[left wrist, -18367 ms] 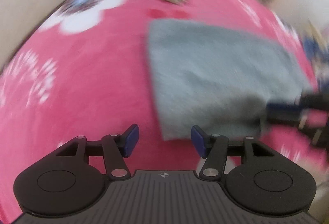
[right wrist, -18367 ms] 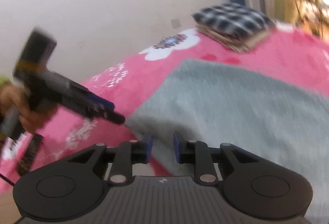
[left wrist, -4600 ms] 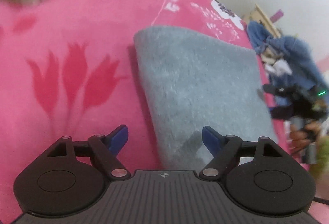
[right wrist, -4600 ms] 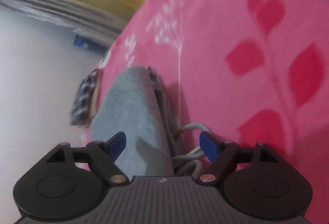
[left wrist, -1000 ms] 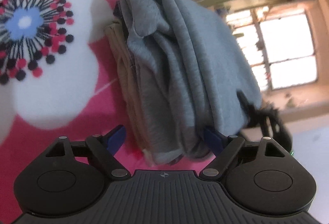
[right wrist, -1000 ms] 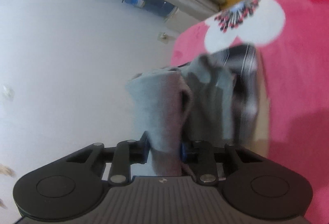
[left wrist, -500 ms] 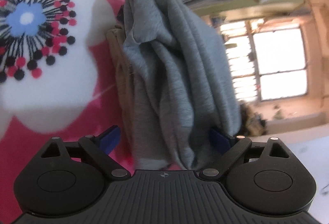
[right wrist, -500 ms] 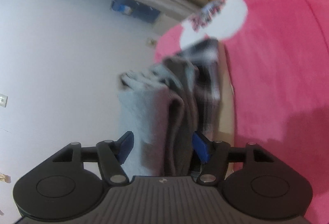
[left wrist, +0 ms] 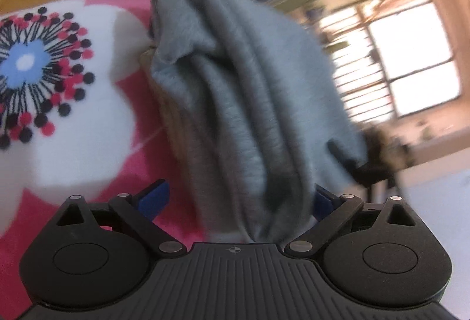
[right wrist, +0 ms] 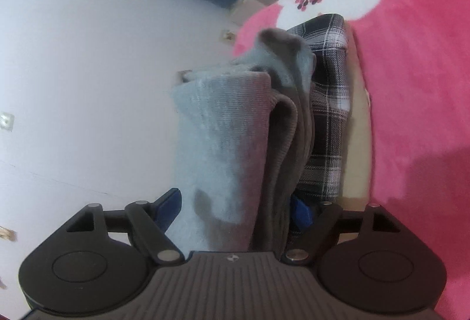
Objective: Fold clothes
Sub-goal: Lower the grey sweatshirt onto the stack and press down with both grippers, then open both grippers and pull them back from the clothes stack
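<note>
The folded grey knit garment lies on the black-and-white plaid folded cloth atop the pink flowered bedspread, set between the opening jaws of both left gripper and right gripper, so release seems underway; next, withdraw cleanly.

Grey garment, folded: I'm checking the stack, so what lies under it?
Under the grey garment lies a black-and-white plaid garment, then a beige layer, on the pink blanket. Anything deeper is covered.

I'm in a home bedroom: pink flowered blanket lower left, barred window upper right.
</note>
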